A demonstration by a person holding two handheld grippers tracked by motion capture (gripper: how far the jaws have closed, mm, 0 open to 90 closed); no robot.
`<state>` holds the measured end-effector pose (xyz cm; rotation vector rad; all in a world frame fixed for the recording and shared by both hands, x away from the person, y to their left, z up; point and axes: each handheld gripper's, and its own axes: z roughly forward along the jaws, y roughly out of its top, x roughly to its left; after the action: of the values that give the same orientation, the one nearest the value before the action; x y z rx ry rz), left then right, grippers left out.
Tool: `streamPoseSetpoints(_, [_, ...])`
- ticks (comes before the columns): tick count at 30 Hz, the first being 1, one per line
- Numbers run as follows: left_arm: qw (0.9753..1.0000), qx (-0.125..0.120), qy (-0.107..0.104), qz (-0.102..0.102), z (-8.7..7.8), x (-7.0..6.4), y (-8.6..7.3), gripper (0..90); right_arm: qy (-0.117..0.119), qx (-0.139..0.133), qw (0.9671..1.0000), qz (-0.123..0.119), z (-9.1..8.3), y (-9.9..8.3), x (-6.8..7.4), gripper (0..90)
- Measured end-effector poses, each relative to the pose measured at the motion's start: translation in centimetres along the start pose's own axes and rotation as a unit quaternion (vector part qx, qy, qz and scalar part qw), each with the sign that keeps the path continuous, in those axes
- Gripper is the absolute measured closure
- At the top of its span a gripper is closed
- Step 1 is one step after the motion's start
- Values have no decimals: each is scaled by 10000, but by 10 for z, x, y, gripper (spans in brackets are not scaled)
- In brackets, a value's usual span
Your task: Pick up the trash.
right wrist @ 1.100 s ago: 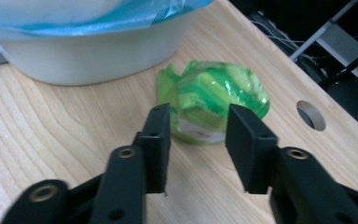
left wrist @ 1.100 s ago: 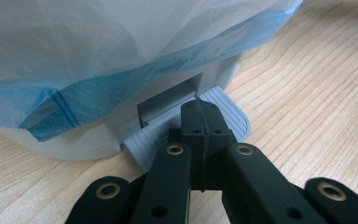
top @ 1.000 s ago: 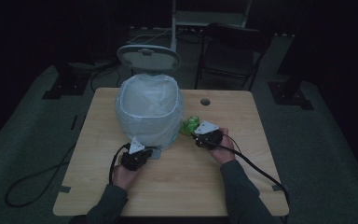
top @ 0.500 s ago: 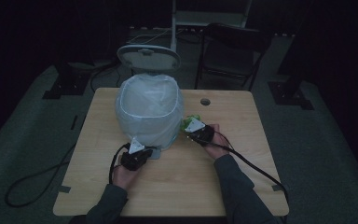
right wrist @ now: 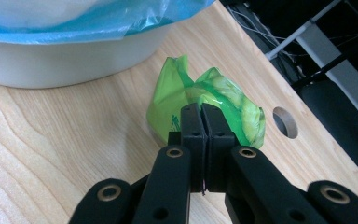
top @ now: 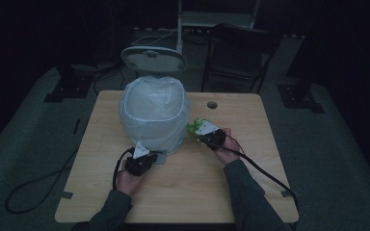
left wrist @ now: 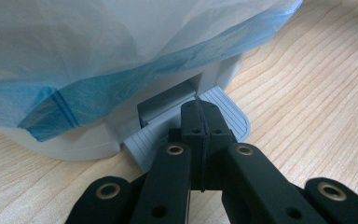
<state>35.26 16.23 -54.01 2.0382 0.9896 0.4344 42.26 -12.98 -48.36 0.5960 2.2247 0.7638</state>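
Observation:
A white pedal bin (top: 154,115) lined with a pale blue bag stands mid-table with its lid (top: 153,58) raised. My left gripper (left wrist: 199,105) is shut, and its tips rest on the bin's grey ribbed pedal (left wrist: 230,114); in the high view the left gripper (top: 147,156) sits at the bin's front. To the bin's right lies a crumpled green plastic bag (right wrist: 223,98), also seen from above as the green bag (top: 195,125). My right gripper (right wrist: 200,108) is shut with a fold of that bag pinched at its tips; the high view has the right gripper (top: 203,131) beside the bin.
The wooden table (top: 183,192) has a round hole (top: 212,104) near its far right. Cables trail from both grippers across the table. A dark chair (top: 241,48) stands behind the table, and a cable lies on the floor at the left.
My right gripper has moved left and away from me, up to the green bag beside the bin. The left gripper has stayed on the pedal.

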Motion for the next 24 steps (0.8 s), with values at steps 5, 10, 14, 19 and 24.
streamPoseSetpoints(5, [10000, -4, -5, -6, 0, 0, 0, 900, -17, -72, 10000, 45, -6, 2, -4, 889])
streamPoseSetpoints(10, [10000, -2, -7, -10, 0, 0, 0, 900, -51, -120, 9998, 123, -13, 4, -10, 889])
streamPoseSetpoints(14, [10000, -2, -16, -15, 0, 0, 0, 900, -51, -175, 9997, 189, -19, 5, -15, 888])
streamPoseSetpoints(19, [10000, -15, -25, -35, 0, 1, 0, 900, -36, -233, 9994, 268, -24, 4, -22, 888])
streamPoseSetpoints(24, [10000, -18, -33, -57, 0, 0, 0, 900, -20, -323, 9987, 395, -29, 4, -28, 888])
